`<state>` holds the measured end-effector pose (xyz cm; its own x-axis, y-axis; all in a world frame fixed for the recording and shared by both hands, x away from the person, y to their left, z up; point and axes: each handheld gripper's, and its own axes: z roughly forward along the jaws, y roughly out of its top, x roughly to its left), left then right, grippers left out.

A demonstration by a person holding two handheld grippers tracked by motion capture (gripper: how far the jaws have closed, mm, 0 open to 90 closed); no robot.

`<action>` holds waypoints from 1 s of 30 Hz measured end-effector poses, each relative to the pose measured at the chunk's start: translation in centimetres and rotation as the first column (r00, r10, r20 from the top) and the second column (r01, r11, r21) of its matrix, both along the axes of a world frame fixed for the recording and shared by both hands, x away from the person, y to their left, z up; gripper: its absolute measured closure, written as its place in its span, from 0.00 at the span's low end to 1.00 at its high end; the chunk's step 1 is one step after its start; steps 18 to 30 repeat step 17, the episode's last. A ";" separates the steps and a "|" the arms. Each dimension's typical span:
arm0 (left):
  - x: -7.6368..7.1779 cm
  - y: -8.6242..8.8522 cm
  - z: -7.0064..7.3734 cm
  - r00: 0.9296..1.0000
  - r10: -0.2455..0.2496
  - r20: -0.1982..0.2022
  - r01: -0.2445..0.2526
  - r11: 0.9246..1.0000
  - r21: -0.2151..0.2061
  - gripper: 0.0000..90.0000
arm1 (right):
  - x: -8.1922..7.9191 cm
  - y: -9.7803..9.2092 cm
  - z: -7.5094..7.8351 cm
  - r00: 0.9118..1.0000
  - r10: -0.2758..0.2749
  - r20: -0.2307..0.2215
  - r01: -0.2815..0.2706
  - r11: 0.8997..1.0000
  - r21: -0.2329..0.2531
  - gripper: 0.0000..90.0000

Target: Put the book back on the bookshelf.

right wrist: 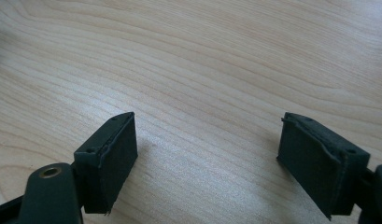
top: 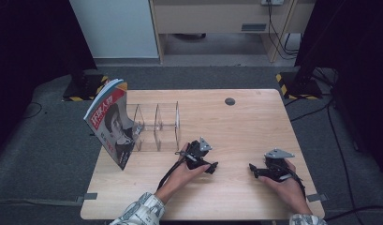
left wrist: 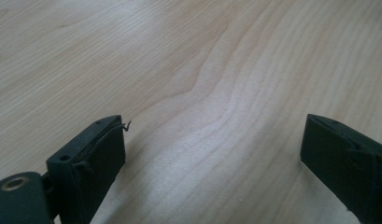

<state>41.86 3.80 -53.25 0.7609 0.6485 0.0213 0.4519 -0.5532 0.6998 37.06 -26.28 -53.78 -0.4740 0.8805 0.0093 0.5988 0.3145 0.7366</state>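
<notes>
Magazine (top: 108, 123) leans upright on rack (top: 157, 127), far-left of left gripper (top: 211, 167), the nearer one; right gripper (top: 253, 169) idle; both jaws apart, empty.

Both forearms come in from the near edge of the table and angle slightly toward each other. The left hand (top: 189, 169), at the end of a patterned sleeve, grips the left gripper (top: 212, 166), which lies low and points to the person's right, its grey three-cornered plate tilted up at the far side. In the left gripper view its two black jaws stand wide apart with nothing between them. The right hand (top: 285, 183) holds the right gripper (top: 253, 169) pointing to the person's left, toward the other gripper, the two well apart; its grey plate sits level on top. In the right gripper view its jaws are likewise spread wide and hold nothing.
</notes>
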 end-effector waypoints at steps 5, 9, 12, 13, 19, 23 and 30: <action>0.6 0.1 -0.4 1.000 0.013 -0.013 -0.013 1.000 -0.013 0.05 | 0.0 0.0 0.0 1.000 -0.001 -0.001 0.001 1.000 0.000 0.22; 0.6 0.2 -0.5 1.000 0.013 -0.009 -0.013 1.000 -0.019 0.04 | 0.0 0.0 0.0 1.000 -0.001 -0.002 0.001 1.000 0.000 0.22; 0.7 0.2 -0.5 1.000 0.019 -0.016 -0.019 1.000 -0.020 0.04 | 0.0 0.0 0.0 1.000 -0.001 -0.002 0.001 1.000 0.000 0.22; 0.6 0.2 -0.5 1.000 0.026 -0.016 -0.026 0.999 -0.018 0.03 | 0.0 0.0 0.0 1.000 -0.001 -0.002 0.001 1.000 0.000 0.22; 0.4 0.3 -0.5 0.999 0.050 -0.015 -0.051 0.999 -0.015 0.01 | 0.0 0.0 0.0 1.000 0.005 -0.002 -0.005 1.000 -0.004 0.21; 0.4 0.3 -0.5 0.999 0.050 -0.015 -0.051 0.999 -0.015 0.01 | 0.0 0.0 0.0 1.000 0.005 -0.002 -0.005 1.000 -0.004 0.21; 0.4 0.3 -0.5 0.999 0.050 -0.015 -0.051 0.999 -0.015 0.01 | 0.0 0.0 0.0 1.000 0.005 -0.002 -0.005 1.000 -0.004 0.21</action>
